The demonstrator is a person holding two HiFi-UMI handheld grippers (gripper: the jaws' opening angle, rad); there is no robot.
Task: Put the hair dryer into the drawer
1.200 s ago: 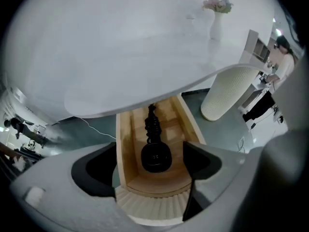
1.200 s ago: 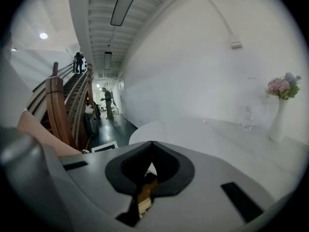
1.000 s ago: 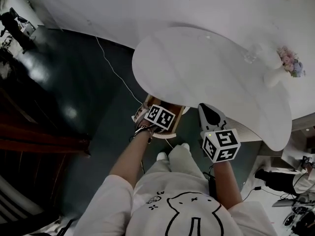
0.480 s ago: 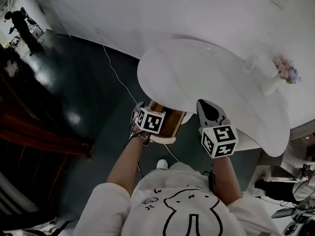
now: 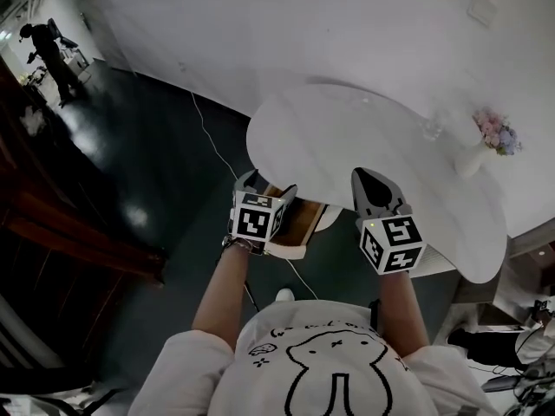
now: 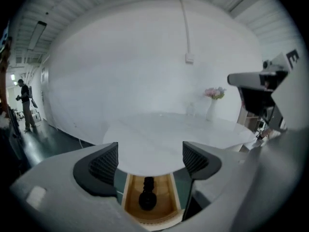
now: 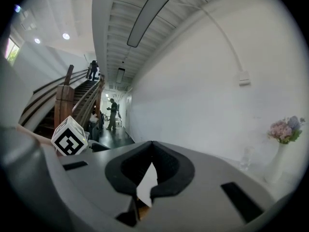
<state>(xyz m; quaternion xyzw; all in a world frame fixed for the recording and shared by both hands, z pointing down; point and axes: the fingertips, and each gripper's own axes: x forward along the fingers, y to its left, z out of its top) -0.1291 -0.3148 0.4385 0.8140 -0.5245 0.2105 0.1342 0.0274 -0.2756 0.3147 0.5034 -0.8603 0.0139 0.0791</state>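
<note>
- The left claw [image 6: 150,161] was released, its jaws spread wide with nothing between them. The right claw [image 7: 152,148] was clenched on itself, tips together, holding nothing.
- Just below and ahead of the left claw's jaws, the hair dryer [image 6: 146,197] lay lengthwise inside the open wooden drawer [image 6: 128,197]. The placing looked done, and the likely remainder was shutting the drawer.
- A shove from one spread jaw on a corner of the drawer front could have skewed the drawer and jammed it.
- Whether the dryer sat above the drawer walls could not be told. If it did, it could have caught under the table as the drawer slid in.
- Below and behind the left claw, toward the person, a pale cable [image 5: 297,276] ran under the drawer. Whether it belonged to the dryer was unclear — pinched in the gap, it could have stopped the drawer short.
- Directly ahead of the left claw's jaws and slightly above, the edge of the white table [image 6: 159,134] overhung the drawer. A claw raised while pushing could have struck that edge.
- Farthest ahead and to the right of the left claw, a vase [image 6: 211,111] of flowers stood on the table's far side. A hard bump to the table could have rocked it.
</note>
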